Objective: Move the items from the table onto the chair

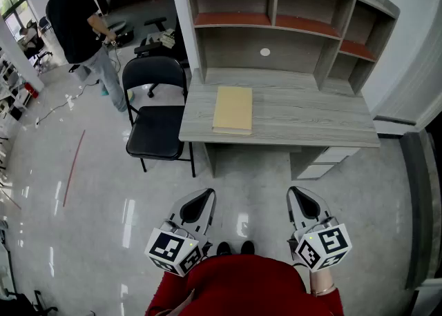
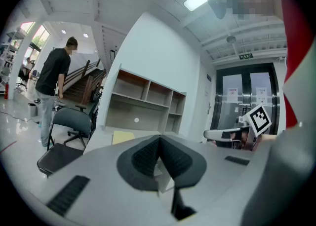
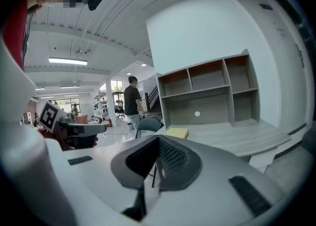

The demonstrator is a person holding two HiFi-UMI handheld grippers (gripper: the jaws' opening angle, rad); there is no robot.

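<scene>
A flat tan book (image 1: 233, 109) lies on the grey wooden desk (image 1: 304, 118), near its left end; it shows as a yellow slab (image 2: 122, 136) in the left gripper view and again as the book (image 3: 177, 132) in the right gripper view. A black chair (image 1: 159, 125) stands just left of the desk, its seat bare. My left gripper (image 1: 202, 199) and right gripper (image 1: 298, 196) hang low in front of me, well short of the desk, both shut with nothing between the jaws.
The desk carries a shelf hutch (image 1: 290, 21) with open compartments at the back. A person in a black shirt (image 1: 76, 18) stands at the far left on the glossy floor. An office chair (image 1: 155, 38) sits behind the black chair. A wall runs along the right.
</scene>
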